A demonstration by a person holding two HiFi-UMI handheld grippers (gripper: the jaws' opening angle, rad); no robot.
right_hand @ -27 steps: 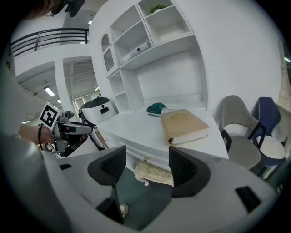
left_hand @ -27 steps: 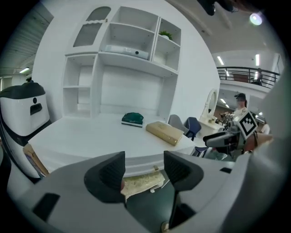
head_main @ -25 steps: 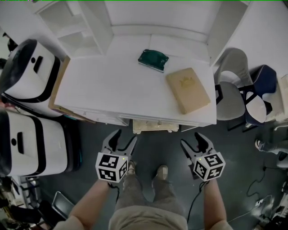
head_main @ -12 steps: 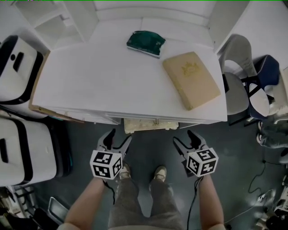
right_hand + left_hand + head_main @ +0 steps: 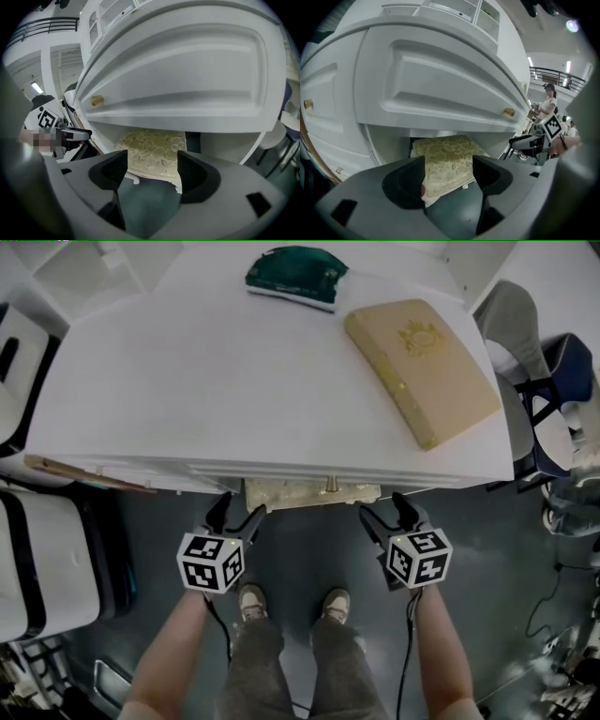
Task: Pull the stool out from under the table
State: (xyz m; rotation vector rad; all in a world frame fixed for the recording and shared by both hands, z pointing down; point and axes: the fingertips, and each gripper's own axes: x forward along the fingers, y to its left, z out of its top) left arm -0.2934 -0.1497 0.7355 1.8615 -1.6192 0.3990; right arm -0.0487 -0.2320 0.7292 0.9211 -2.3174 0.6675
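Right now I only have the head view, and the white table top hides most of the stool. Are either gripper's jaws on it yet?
Observer: No. On the left gripper the jaws stand apart and have just been opening. The cream leaf-patterned stool cushion shows in the gap, but the pads aren't pressing on it.
Operator: And the other side?
Observer: On the right gripper the jaws are also apart and have just been opening. They clamp nothing, and the cushion shows beyond them.
Operator: What's above the seat?
Observer: A white panelled drawer front overhangs it. The cushion sits back in the opening beneath.
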